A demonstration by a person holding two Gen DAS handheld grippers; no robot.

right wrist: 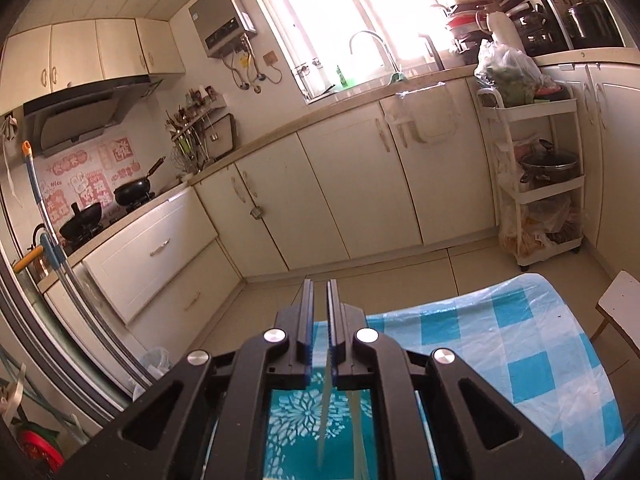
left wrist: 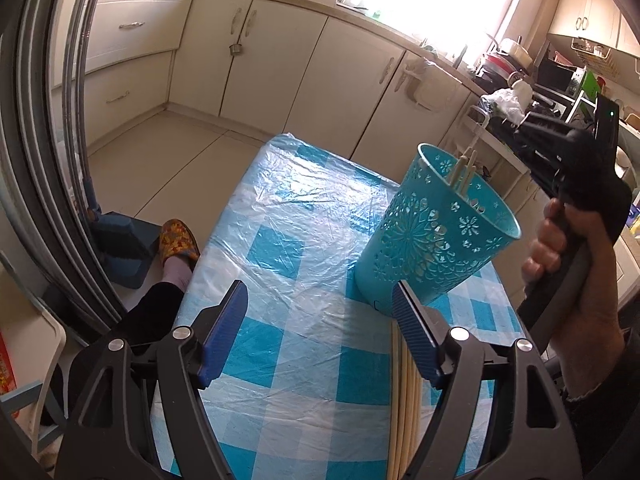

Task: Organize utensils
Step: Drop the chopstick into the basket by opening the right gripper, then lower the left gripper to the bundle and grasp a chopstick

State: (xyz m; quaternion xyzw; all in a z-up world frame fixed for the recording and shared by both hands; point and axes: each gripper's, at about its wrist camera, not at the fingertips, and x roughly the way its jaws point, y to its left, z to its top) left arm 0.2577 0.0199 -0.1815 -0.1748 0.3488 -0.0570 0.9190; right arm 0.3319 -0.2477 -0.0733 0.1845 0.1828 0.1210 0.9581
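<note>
A table (left wrist: pixel 320 208) in blue-checked cloth under clear plastic; a teal cup (left wrist: pixel 432 240) and pale chopsticks (left wrist: pixel 404 400) lie on it.

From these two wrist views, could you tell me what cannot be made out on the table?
- Loose chopsticks, left wrist view: the left gripper finger and the bottom edge cut them off; no count possible.
- Teal holder: its wall hides how many chopsticks stand inside.
- Right gripper, right wrist view: its shut fingers hide whether they pinch the pale stick beneath.
</note>
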